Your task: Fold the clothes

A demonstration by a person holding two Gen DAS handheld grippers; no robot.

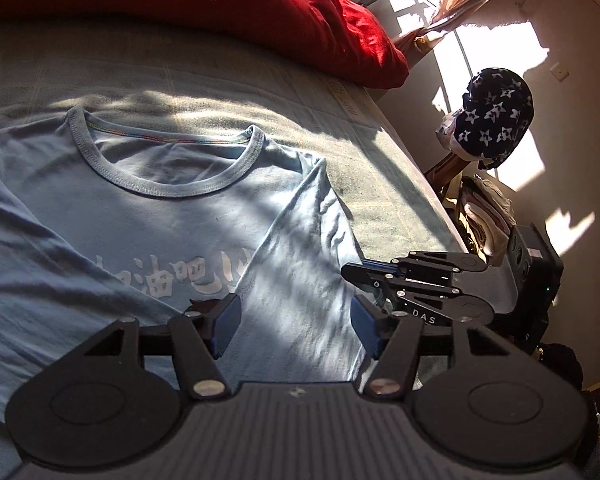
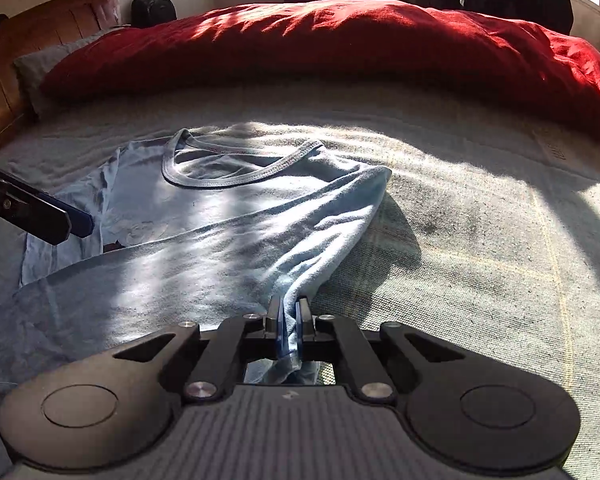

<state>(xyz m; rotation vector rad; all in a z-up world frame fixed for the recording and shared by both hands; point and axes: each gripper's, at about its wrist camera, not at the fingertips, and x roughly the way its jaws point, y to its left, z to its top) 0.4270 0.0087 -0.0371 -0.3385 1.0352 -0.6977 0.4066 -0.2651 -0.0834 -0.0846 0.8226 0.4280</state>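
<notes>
Two grippers work over one light blue T-shirt (image 1: 148, 220) spread front-up on a grey bedspread (image 1: 380, 160), its collar (image 1: 160, 184) toward a heaped red blanket (image 1: 260, 12) at the far side of the bed. Pale printed characters (image 1: 172, 280) run across the chest.

The right gripper (image 2: 288, 320) is clenched on the shirt: a bunched edge of blue cloth is pinched between its blue pads (image 2: 277, 322), and some of it hangs out behind them. From that pinch the fabric rises in a taut ridge toward the shoulder, so this side of the shirt is lifted off the bedspread and throws a dark shadow on it. In the left wrist view the same gripper (image 1: 350, 272) comes in from the right at the shirt's edge.

The left gripper (image 1: 296, 324) is released, its two blue pads (image 1: 226, 324) standing well apart above the lower chest with nothing between them. In the right wrist view its dark finger (image 2: 40, 216) comes in from the left beside the shirt's other side.

Sun falls in patches over shirt and bedspread. Beyond the bed's edge a dark cloth with white stars (image 1: 496, 116) sits on a pile near the wall.
</notes>
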